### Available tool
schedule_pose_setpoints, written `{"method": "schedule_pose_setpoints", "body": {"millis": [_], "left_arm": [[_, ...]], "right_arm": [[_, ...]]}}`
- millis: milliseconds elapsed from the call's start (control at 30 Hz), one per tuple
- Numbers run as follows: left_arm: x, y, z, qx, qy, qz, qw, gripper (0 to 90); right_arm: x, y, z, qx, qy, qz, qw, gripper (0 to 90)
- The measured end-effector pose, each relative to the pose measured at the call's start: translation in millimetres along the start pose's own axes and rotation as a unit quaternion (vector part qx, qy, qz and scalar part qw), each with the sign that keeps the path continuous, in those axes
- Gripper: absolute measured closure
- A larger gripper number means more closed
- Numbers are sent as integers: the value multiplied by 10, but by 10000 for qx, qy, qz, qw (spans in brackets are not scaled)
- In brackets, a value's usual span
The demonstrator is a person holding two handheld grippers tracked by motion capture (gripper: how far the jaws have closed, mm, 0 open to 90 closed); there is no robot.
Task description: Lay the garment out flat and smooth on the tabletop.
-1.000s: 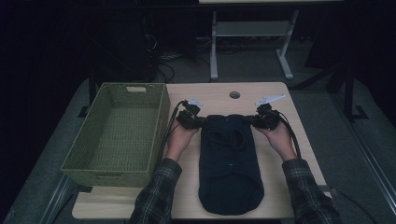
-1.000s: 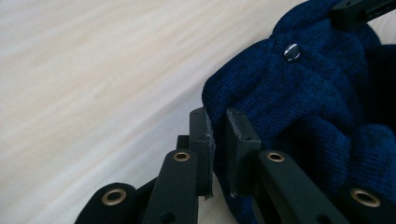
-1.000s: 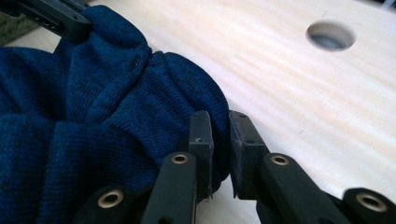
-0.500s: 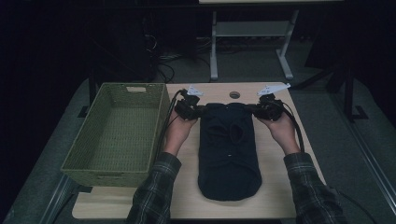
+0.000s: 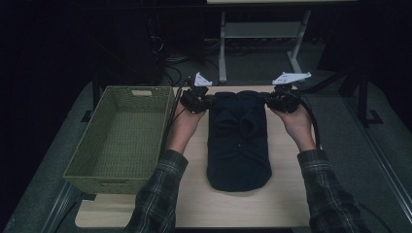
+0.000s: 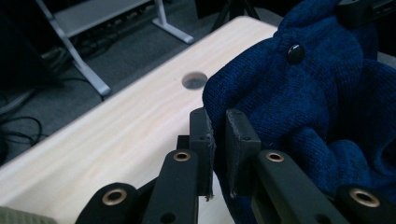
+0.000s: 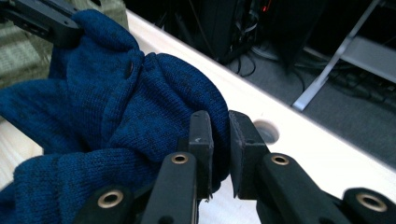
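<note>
Dim workroom, dark floor with cables and a pale metal frame (image 5: 257, 34) beyond a light wooden table (image 5: 286, 194). On that table, folded lengthwise down the middle, a dark blue knitted cardigan (image 5: 239, 145), near end flat on the wood, far end gathered and raised between two hand-held tools. At its far left corner, the left gripper (image 5: 203, 100), jaws nearly closed and pinching a fold of the knit; seen up close from the left gripper view (image 6: 218, 135), black pads clamped tight on the blue wool, a dark button (image 6: 295, 53) just above on the bunched cloth. At the far right corner, the right gripper (image 5: 272, 98), likewise nearly closed and clamped on the fabric; from the right gripper view (image 7: 219, 140), pads pressed on a rounded wad of knit, with the other tool gripping the opposite corner at upper left. Behind the cardigan, a round hole (image 6: 194, 80) in the tabletop. To the left of the cardigan and apart from it, an olive woven basket (image 5: 87, 160) near the table's left edge. From the bottom edge, two forearms in plaid sleeves (image 5: 160, 194), one hand on each tool.
</note>
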State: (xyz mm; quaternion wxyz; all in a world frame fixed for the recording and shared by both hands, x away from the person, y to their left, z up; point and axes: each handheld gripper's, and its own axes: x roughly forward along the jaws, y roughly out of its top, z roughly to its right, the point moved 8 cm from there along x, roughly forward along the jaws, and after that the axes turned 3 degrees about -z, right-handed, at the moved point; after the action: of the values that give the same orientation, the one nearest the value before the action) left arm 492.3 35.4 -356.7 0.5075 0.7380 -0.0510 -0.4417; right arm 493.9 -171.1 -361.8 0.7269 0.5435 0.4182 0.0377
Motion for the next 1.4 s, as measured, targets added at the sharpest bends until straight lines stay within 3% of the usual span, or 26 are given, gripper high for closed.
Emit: {"method": "schedule_pose_setpoints", "body": {"millis": [133,233,400,500,700,900,1067,1200,1400], "left_arm": [[-79,-4,93,126,-3,65,9999,822],[-114,-74,194,126,-96,117,9998,821],[-171,-211,360,355,-165,135,9991,817],[-201,-323,441,387,-289,123,9988,813],[-254,-538,569,484,-427,108,9979,810],[-324,-660,635,560,-420,149,9974,809],[-420,-738,704,498,-583,191,9969,802],[-489,-806,756,366,-830,161,9957,794],[-548,-891,842,347,-951,80,9948,782]], "right_arm": [[-92,33,-49,-98,-46,95,9999,801],[-137,-69,-104,-163,-39,149,9997,798],[-221,-251,-220,-237,-41,250,9994,794],[-267,-358,-319,-283,-10,296,9992,789],[-307,-570,-486,-294,61,294,9991,783],[-350,-692,-639,-407,48,247,9989,780],[-402,-719,-747,-427,51,274,9987,772],[-459,-787,-811,-307,287,271,9987,754],[-518,-905,-926,-247,466,129,9985,732]]}}
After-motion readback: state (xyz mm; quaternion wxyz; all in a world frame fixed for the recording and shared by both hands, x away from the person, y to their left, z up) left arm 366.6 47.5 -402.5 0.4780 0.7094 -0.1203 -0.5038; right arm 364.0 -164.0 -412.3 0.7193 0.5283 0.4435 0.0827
